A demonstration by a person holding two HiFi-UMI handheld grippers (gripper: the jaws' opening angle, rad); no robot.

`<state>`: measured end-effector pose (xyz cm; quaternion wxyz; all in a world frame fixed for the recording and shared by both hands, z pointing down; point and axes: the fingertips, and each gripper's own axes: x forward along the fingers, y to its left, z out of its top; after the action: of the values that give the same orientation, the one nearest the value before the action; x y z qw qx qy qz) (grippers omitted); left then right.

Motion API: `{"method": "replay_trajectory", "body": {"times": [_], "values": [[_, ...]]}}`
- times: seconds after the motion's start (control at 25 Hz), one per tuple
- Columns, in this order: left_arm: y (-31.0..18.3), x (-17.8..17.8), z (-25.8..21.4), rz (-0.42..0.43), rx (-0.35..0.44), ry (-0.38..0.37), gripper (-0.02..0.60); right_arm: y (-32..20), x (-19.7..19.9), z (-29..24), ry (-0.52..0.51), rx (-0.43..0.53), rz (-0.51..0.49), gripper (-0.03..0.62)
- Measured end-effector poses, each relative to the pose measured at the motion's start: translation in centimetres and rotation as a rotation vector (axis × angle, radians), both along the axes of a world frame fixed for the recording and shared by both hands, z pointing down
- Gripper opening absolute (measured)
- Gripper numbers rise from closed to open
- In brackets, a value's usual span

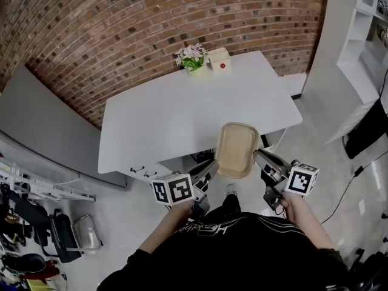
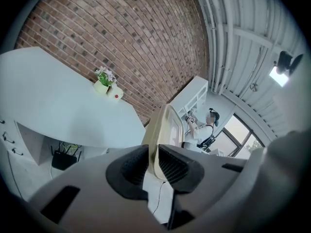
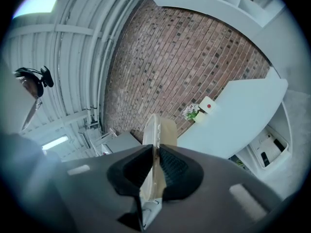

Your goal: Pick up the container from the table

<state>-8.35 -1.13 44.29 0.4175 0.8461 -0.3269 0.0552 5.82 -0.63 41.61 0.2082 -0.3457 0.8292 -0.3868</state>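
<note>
A shallow beige container [image 1: 236,149] hangs in the air over the front edge of the white table [image 1: 163,114], held from both sides. My left gripper [image 1: 212,166] is shut on its left rim. In the left gripper view the rim [image 2: 163,127] stands edge-on, pinched between the dark pads of that gripper [image 2: 151,155]. My right gripper [image 1: 259,157] is shut on the right rim. The right gripper view shows the container [image 3: 160,130] edge-on, clamped in that gripper [image 3: 155,163].
A potted flower [image 1: 192,57] and a small cream box with a red dot [image 1: 219,59] stand at the table's far edge by the brick wall [image 1: 121,23]. White shelving [image 1: 357,35] rises at the right. Chairs [image 1: 66,235] stand at the lower left.
</note>
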Motion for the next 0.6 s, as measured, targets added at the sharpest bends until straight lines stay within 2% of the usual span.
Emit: {"method": "replay_trajectory", "body": {"times": [0.32,0.6], "values": [[2.0,-0.3,-1.3,-0.009,0.027,0.002,0.066,2.1,-0.4,-1.0,-0.003,0.026,-0.005,0.046],[3.8,-0.1,-2.1,-0.011,0.017,0.043,0.066,3.4,-0.7,-1.1,-0.019,0.029,-0.018,0.046]]}}
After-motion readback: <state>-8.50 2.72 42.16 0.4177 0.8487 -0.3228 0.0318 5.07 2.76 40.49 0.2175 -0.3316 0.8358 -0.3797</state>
